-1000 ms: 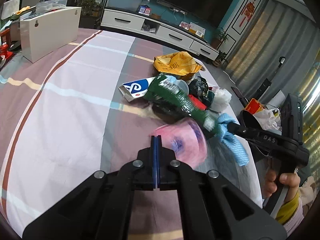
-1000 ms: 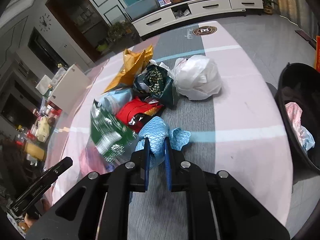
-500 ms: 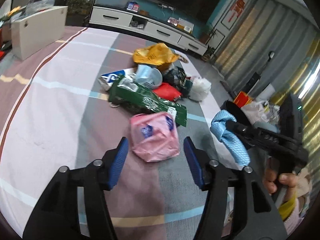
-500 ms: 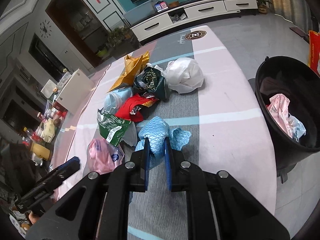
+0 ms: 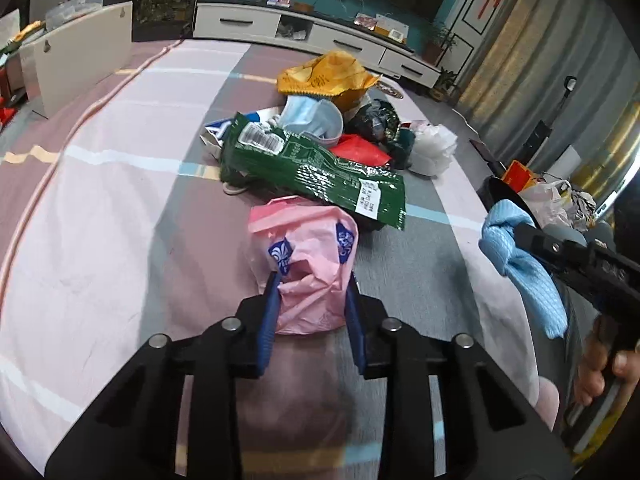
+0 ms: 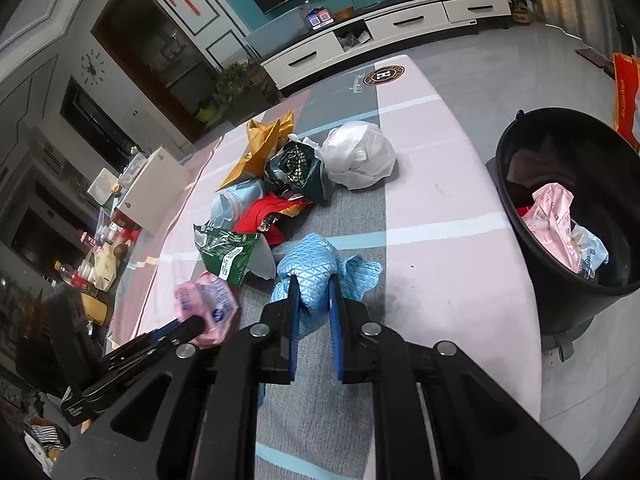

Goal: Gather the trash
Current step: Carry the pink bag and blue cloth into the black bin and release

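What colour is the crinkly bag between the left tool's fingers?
Pink, with small blue-and-white emblems. The pink bag shows best in the left wrist view.

pink bag (image 5: 308, 264), light-blue quilted cloth (image 6: 316, 268), black bin (image 6: 568, 216)

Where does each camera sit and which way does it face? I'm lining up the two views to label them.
Left wrist: on the left gripper, looking down along its fingers at the pink bag between the closing pads; a hand holds the right gripper at the right edge.
Right wrist: on the right gripper, facing the trash pile, with the black bin on the right; it clamps the blue cloth.
Shared: pink bag, blue cloth, green wrapper, white bag.
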`<state>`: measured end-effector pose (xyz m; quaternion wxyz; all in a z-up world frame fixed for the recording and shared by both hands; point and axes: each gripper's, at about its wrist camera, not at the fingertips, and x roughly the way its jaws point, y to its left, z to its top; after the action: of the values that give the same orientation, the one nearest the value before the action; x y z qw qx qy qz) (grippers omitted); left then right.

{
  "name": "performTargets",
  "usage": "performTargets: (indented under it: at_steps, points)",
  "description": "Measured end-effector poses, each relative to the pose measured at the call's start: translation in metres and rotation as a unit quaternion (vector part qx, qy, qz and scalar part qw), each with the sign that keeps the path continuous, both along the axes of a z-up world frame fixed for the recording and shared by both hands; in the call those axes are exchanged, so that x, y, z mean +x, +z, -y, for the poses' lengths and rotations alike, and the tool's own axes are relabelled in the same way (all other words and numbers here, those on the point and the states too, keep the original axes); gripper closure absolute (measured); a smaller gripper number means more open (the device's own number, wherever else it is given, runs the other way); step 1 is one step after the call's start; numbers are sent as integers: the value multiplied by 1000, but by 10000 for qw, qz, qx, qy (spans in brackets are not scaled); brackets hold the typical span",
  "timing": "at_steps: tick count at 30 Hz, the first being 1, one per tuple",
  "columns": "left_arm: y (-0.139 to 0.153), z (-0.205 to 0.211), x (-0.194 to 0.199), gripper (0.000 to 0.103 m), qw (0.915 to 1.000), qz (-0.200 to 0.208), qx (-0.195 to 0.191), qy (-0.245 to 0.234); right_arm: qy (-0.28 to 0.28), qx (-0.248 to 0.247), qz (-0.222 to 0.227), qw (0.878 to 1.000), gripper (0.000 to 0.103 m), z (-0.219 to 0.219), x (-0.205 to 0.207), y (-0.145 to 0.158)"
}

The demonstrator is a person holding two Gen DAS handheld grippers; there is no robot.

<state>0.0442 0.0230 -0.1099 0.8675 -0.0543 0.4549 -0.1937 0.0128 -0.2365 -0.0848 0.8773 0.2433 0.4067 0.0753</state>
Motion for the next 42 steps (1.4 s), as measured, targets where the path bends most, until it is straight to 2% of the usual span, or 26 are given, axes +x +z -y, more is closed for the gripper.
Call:
performTargets:
  at_steps: [6, 10, 16, 21, 25, 32, 38, 42]
  points:
    - [31, -15, -20, 73, 9996, 239, -157, -61, -62, 68, 94, 9999, 89, 12, -11, 5]
    - [53, -5, -24, 72, 9983, 429, -316, -237, -216, 99, 183, 9996, 89, 25, -19, 9]
    - [81, 38, -25, 71, 9932, 749, -389, -799, -702, 38, 380, 9968, 89, 59, -38, 17]
    - [92, 86, -19, 70, 9868, 877, -373, -1308, -1250, 70, 503, 9909, 89, 97, -53, 17]
    - [93, 133, -12, 69, 9797, 906, -376, -1751, -1726, 155, 574, 9832, 89, 128, -67, 11]
    - [76, 223, 13, 68, 9700, 595, -410, -2320, -2418, 252, 565, 9683, 89, 173, -83, -5]
    - [52, 287, 23, 67, 9635, 308, -270, -2645, -2634, 227, 497, 9631, 89, 191, -78, -20]
    - [34, 316, 31, 65, 9624, 156, -22, -2711, -2716, 243, 424, 9612, 86, 199, -76, -31]
